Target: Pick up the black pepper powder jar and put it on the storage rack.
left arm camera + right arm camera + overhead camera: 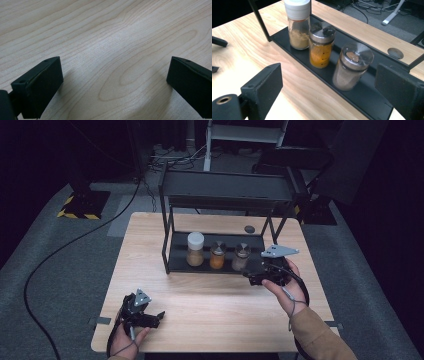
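Three spice jars stand in a row on the bottom shelf of a black rack. The white-capped jar holds tan powder. Beside it is a metal-lidded jar of orange powder. The third, also metal-lidded, holds brownish powder. My right gripper is open just right of the jars, pointing at them, with nothing between its jaws. My left gripper is open low over bare wood near the table's front left.
The rack's upper shelf overhangs the jars, with thin black posts at its corners. A round cable hole lies in the wooden table behind the rack. Cables run over the grey floor to the left.
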A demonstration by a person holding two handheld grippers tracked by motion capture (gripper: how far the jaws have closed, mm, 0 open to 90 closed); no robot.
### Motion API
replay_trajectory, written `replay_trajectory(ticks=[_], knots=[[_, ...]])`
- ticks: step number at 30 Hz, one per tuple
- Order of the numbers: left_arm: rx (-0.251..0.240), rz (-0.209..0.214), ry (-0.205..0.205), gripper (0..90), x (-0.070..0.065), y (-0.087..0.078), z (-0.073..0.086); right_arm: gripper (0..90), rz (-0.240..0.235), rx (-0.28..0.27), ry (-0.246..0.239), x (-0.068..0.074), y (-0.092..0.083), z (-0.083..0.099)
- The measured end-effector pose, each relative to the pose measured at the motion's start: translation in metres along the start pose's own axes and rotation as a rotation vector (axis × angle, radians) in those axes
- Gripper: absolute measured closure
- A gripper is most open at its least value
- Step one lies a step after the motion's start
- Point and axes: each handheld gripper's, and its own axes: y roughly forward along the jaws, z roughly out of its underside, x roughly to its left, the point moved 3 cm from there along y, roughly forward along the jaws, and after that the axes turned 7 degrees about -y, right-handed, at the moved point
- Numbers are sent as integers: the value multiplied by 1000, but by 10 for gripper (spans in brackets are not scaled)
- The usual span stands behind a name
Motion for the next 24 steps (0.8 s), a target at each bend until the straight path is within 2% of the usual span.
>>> replay_trajectory(ticks=[11, 17, 24], knots=[[1, 0, 0, 4, 0, 0, 0, 82, -4, -11, 18, 5, -12, 19], [0, 0, 0, 4, 0, 0, 0, 81, -14, 0, 30, 6, -10, 35], [1, 0, 0, 4, 0, 0, 0, 82, -35, 17, 21, 13, -5, 53]])
